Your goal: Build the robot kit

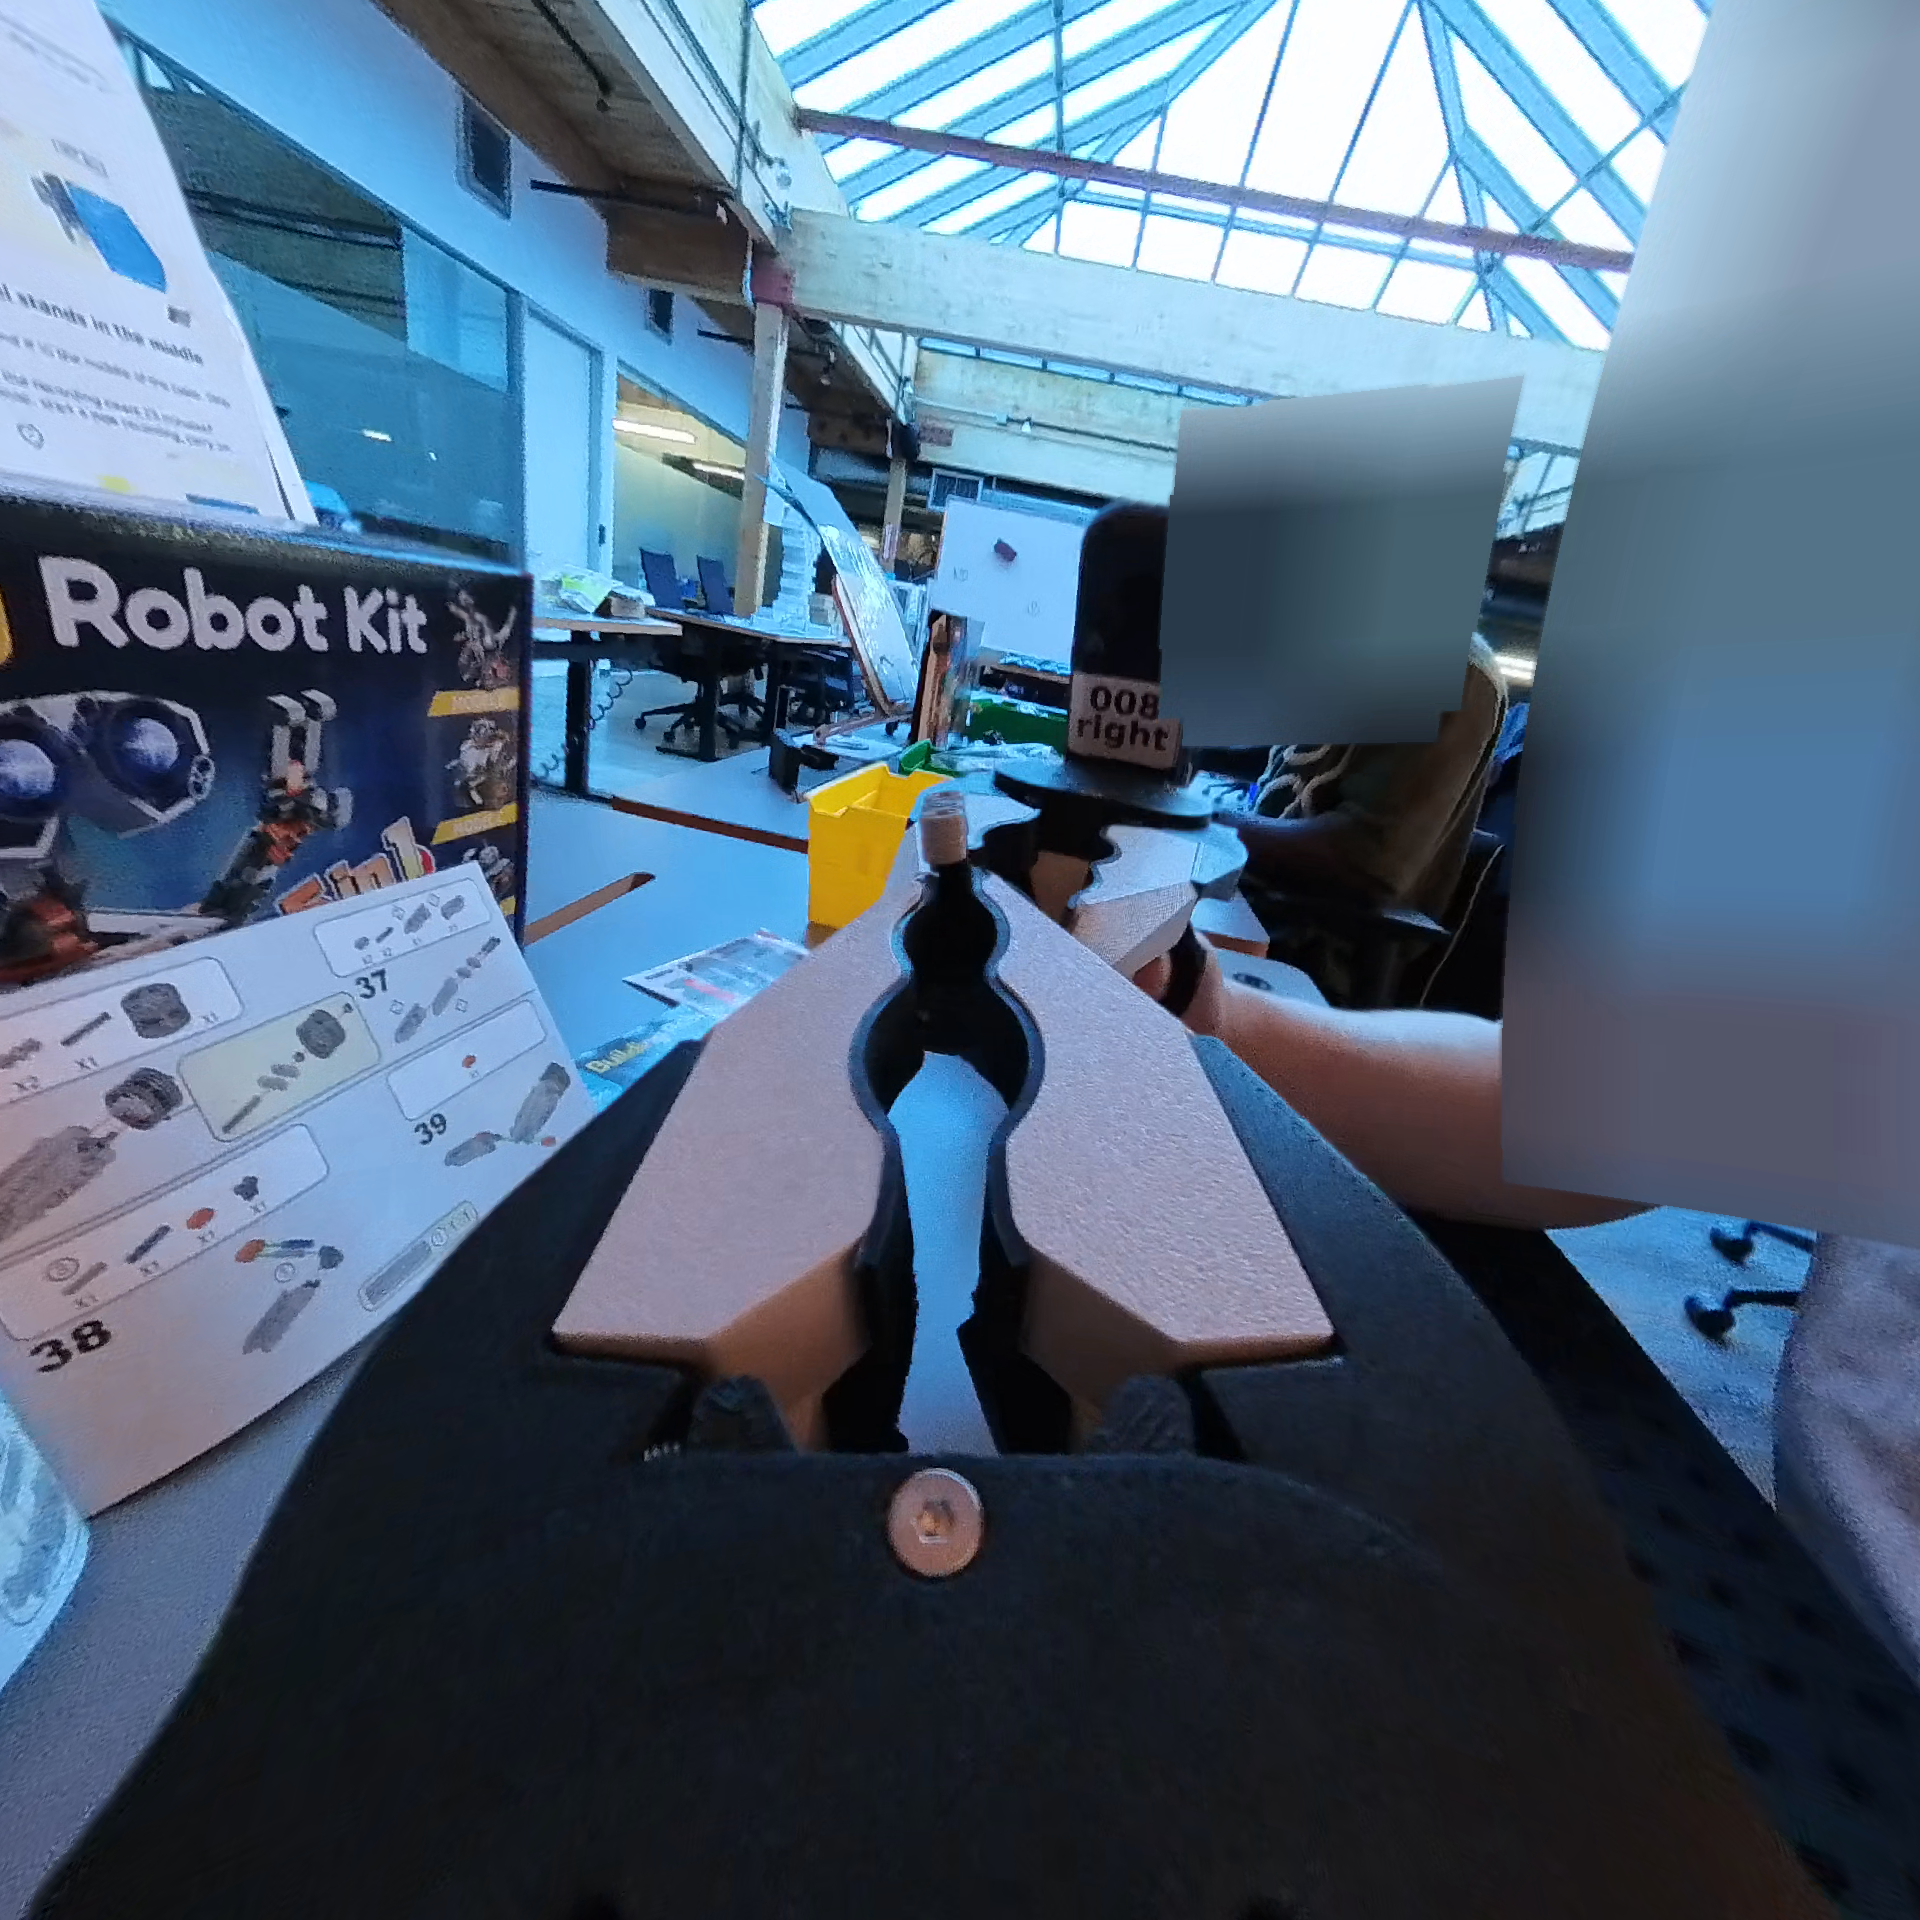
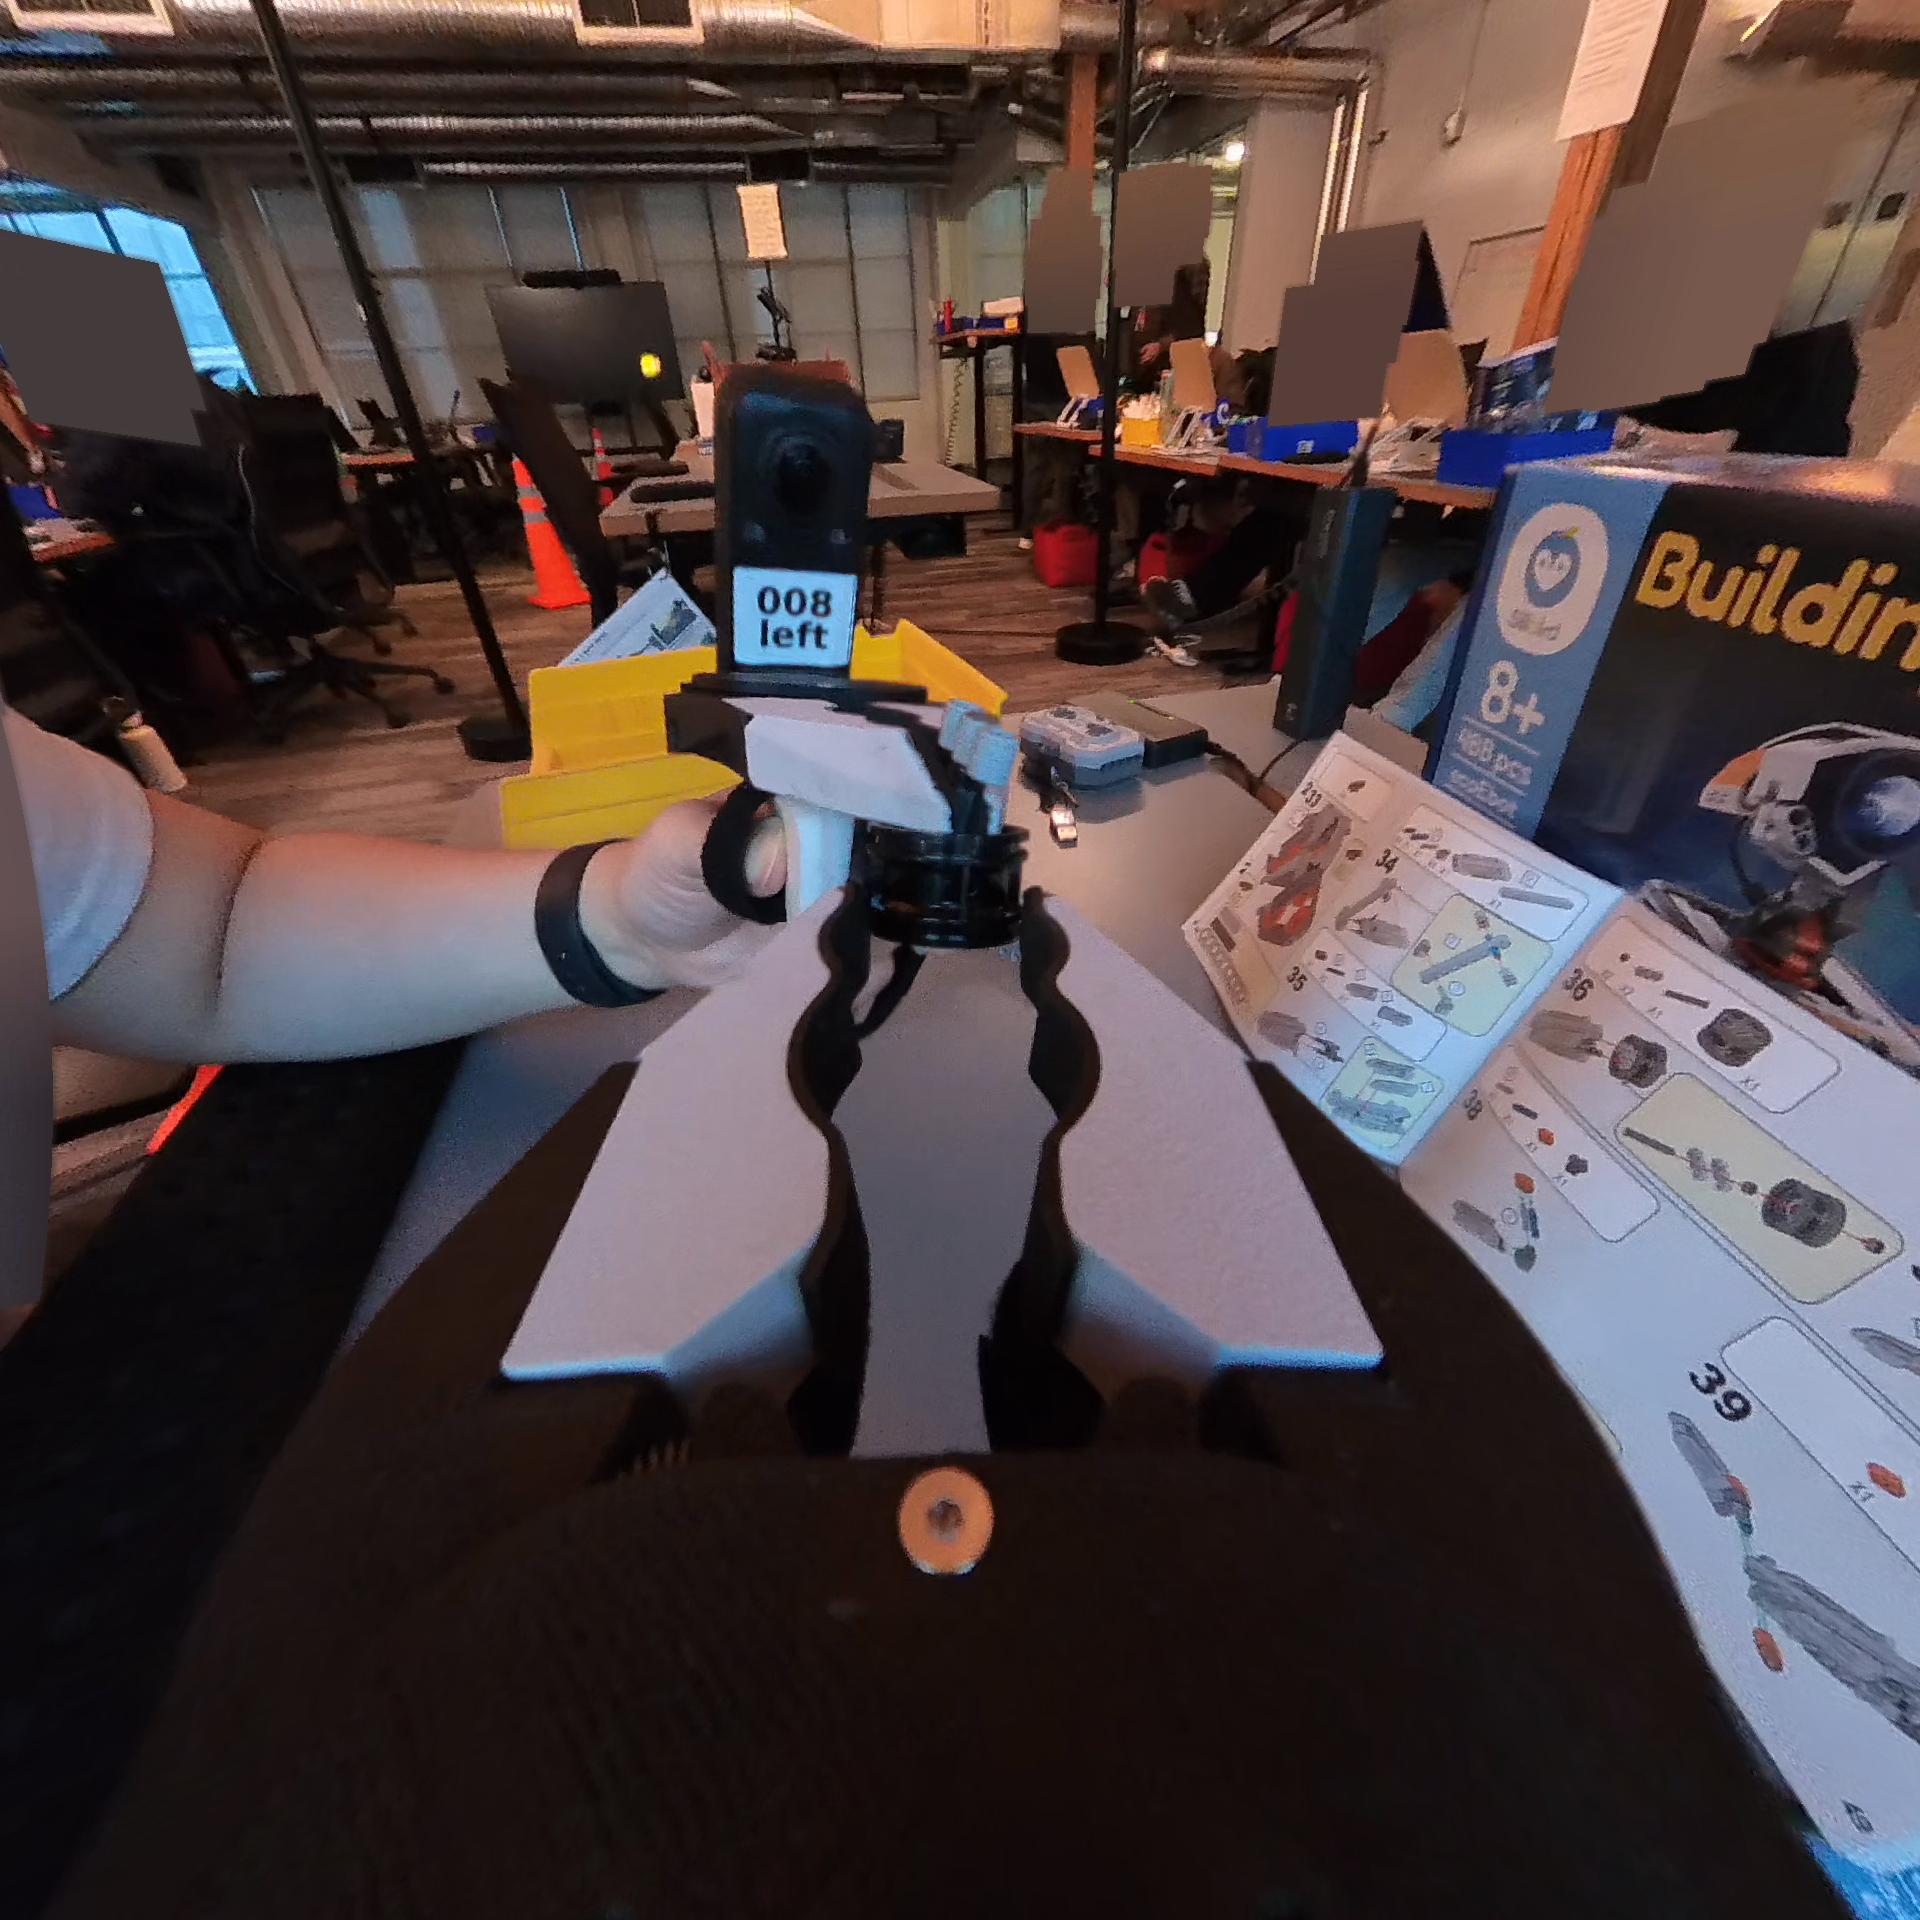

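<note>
Left tongs (image 1: 943,883) pinch a grey pin part (image 1: 943,821) at the tips; right tongs (image 2: 940,914) grip a black wheel (image 2: 940,883) just ahead. Tiny grip, so misalignment could pop the pin loose onto the table (image 2: 1122,883).

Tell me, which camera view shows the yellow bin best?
The right wrist view: the yellow bin appears wide, front wall and rim visible, though the left gripper hides its middle. The left wrist view shows only one corner of the bin.

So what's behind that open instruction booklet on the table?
The instruction booklet leans against a building-kit box picturing a robot. The booklet covers the box's lower front, so nothing lower down shows.
</note>
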